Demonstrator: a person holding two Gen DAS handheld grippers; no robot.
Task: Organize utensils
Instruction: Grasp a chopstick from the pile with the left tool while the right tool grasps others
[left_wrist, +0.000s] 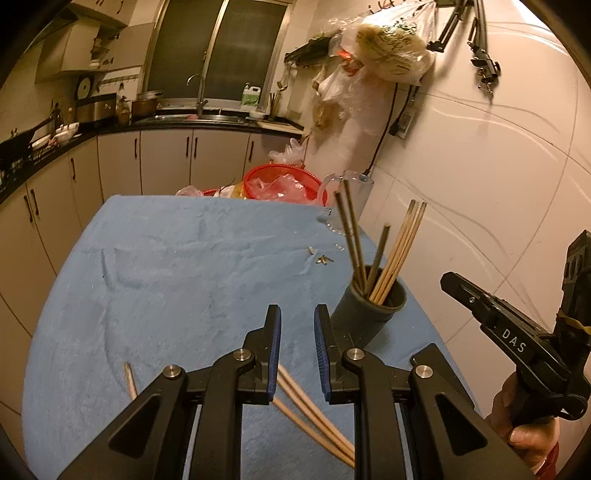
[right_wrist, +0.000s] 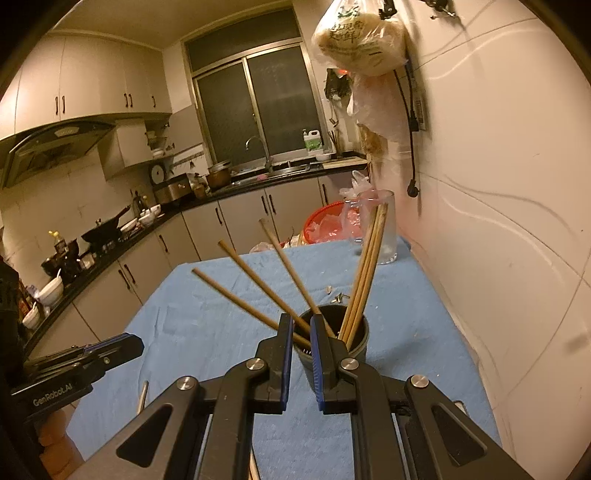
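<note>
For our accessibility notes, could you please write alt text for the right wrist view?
The right gripper, jaws nearly closed, points at a dark round holder of wooden chopsticks on a blue tablecloth. The left gripper shows at lower left.

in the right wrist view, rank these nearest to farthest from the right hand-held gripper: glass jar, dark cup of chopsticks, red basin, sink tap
From the right hand-held gripper:
1. Dark cup, just ahead of the fingertips on the blue cloth.
2. Glass jar, at the table's far right corner by the wall.
3. Red basin, just beyond the table's far edge.
4. Sink tap, across the kitchen under the window.
</note>
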